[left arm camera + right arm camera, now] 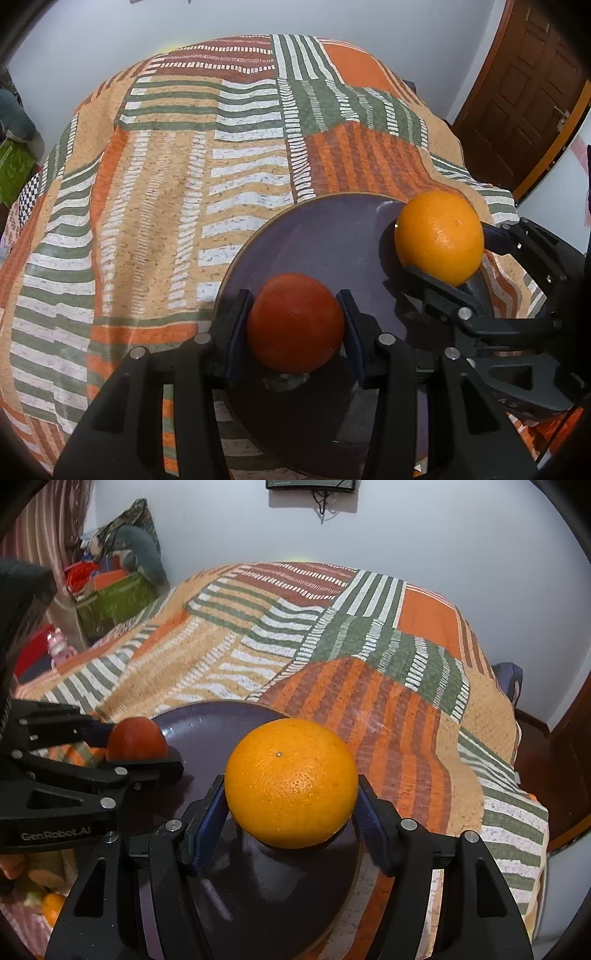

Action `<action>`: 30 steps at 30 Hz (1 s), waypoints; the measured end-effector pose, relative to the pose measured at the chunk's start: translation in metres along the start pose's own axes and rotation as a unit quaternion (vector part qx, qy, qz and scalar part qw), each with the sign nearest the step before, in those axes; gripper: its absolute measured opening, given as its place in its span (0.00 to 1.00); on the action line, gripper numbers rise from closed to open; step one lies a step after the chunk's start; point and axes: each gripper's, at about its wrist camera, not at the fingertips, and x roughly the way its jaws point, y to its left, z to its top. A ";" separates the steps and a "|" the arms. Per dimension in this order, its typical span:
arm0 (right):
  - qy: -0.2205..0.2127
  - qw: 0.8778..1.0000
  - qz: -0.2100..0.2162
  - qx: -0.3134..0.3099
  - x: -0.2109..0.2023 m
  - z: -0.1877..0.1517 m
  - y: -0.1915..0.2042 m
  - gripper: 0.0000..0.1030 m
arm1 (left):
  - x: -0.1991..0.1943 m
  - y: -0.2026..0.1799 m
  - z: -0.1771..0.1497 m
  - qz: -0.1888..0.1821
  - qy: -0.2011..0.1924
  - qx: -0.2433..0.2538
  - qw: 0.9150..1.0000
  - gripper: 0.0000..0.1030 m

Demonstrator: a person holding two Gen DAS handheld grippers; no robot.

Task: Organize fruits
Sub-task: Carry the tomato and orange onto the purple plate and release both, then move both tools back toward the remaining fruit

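A dark purple plate [325, 236] lies on a patterned bedspread. My left gripper [295, 325] is shut on a red-orange fruit [295, 321] and holds it over the plate's near left part. My right gripper [291, 805] is shut on a yellow-orange orange [291, 782] and holds it over the plate [218, 720]. In the left wrist view the orange [439, 236] and the right gripper [447, 258] show at the plate's right side. In the right wrist view the red-orange fruit [136, 738] and the left gripper [129, 746] show at the left.
The striped orange, green and white bedspread [166, 184] covers the bed. A brown door [524, 92] stands at the right. Boxes and clothes [110, 583] are piled at the bed's far left. More fruit [51, 908] lies at the lower left of the right wrist view.
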 end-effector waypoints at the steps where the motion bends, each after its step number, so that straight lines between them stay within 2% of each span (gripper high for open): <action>1: 0.002 1.000 -0.004 -0.005 0.001 0.000 0.001 0.61 | 0.000 -0.001 0.001 0.002 -0.001 0.001 1.000 0.44; 7: 0.006 1.000 0.000 -0.005 0.001 0.002 0.000 0.62 | 0.000 0.000 0.002 0.007 0.003 -0.002 1.000 0.49; 12: 0.013 1.000 0.015 0.005 -0.001 0.002 -0.002 0.67 | -0.008 0.005 0.003 0.014 -0.006 -0.010 1.000 0.60; 17: 0.016 1.000 0.022 0.015 -0.007 0.001 -0.002 0.68 | -0.026 0.005 -0.001 0.013 -0.022 -0.006 1.000 0.60; 26: -0.016 0.999 0.021 0.023 -0.056 -0.003 0.007 0.68 | -0.083 0.006 -0.022 0.025 -0.059 -0.004 0.998 0.61; 30: -0.031 0.999 0.015 0.017 -0.087 -0.008 0.013 0.70 | -0.113 0.010 -0.036 0.031 -0.073 -0.006 0.997 0.66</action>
